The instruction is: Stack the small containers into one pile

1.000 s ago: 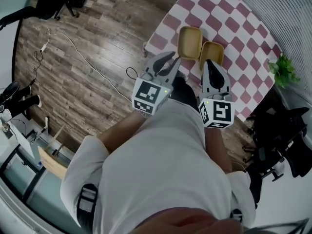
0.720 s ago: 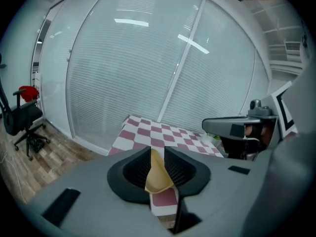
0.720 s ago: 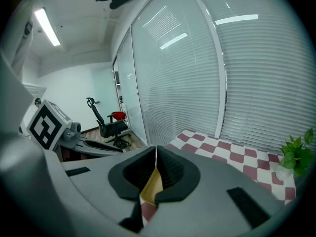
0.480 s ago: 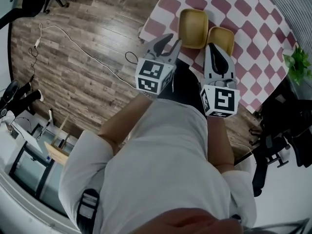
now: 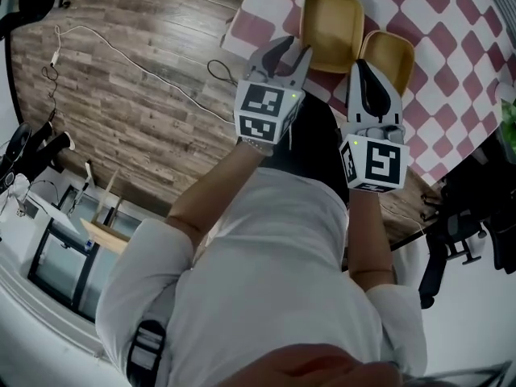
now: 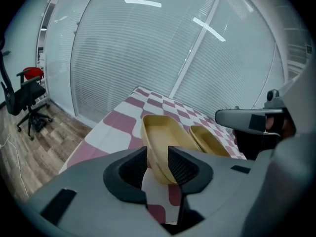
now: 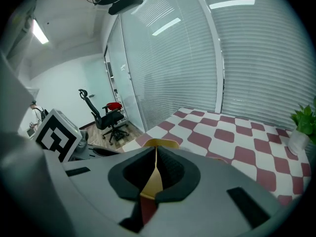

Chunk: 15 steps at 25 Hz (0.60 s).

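- Over the last second the table (image 5: 451, 22) and both yellow containers have slid further up and right in my head view; it looks as if the person has leaned in. Neither gripper has shifted much against its container.
- The right gripper (image 5: 368, 69) was already at the near rim of the smaller container (image 5: 391, 55). In its own view the jaws are pressed almost together, with that thin yellow wall pinched between them.
- The left gripper (image 5: 290, 51) has kept its place at the near left corner of the larger container (image 5: 332, 27). Its jaws stand narrowly apart with the rim showing in the gap; I cannot tell whether either pad touches it.
- The containers remain side by side on the near part of the table, touching or nearly so, and not nested.
- My reading: the smaller one is secured for lifting into the larger. The left jaws would need to close to steady the larger one.
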Each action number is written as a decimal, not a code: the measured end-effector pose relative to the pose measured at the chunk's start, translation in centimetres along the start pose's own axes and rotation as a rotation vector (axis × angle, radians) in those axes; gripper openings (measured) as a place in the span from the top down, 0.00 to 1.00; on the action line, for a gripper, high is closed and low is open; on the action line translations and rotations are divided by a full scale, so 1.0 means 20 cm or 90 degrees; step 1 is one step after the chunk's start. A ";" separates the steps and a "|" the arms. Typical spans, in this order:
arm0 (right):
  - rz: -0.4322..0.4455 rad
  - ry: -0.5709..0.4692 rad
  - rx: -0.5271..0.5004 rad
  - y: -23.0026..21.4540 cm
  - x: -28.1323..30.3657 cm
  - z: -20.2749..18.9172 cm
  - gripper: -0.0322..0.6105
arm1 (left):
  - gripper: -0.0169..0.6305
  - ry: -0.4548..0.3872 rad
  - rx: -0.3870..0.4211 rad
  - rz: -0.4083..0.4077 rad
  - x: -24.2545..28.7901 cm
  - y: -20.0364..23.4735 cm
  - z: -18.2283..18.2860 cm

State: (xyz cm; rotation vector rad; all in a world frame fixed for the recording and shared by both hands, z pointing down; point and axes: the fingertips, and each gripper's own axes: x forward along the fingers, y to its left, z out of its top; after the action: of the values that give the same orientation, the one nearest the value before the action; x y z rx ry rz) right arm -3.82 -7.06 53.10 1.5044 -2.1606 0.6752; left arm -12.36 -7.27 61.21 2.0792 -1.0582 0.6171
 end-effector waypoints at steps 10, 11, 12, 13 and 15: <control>-0.003 0.020 0.034 -0.08 0.06 -0.10 0.90 | 0.86 -0.004 -0.049 0.025 0.15 0.07 -0.03; -0.003 0.022 0.036 -0.09 0.06 -0.10 0.90 | 0.89 -0.005 -0.053 0.031 0.16 0.07 -0.03; -0.004 0.023 0.038 -0.09 0.06 -0.10 0.90 | 0.90 -0.007 -0.056 0.036 0.16 0.08 -0.02; -0.004 0.022 0.039 -0.10 0.06 -0.09 0.90 | 0.90 -0.009 -0.059 0.041 0.15 0.09 0.00; -0.003 0.018 0.039 -0.11 0.05 -0.06 0.90 | 0.91 -0.015 -0.061 0.049 0.14 0.10 0.03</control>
State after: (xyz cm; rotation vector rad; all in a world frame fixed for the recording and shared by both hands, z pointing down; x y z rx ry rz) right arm -2.07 -7.68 55.00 1.5205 -2.1333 0.7633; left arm -12.47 -9.94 63.50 1.9757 -1.1621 0.5704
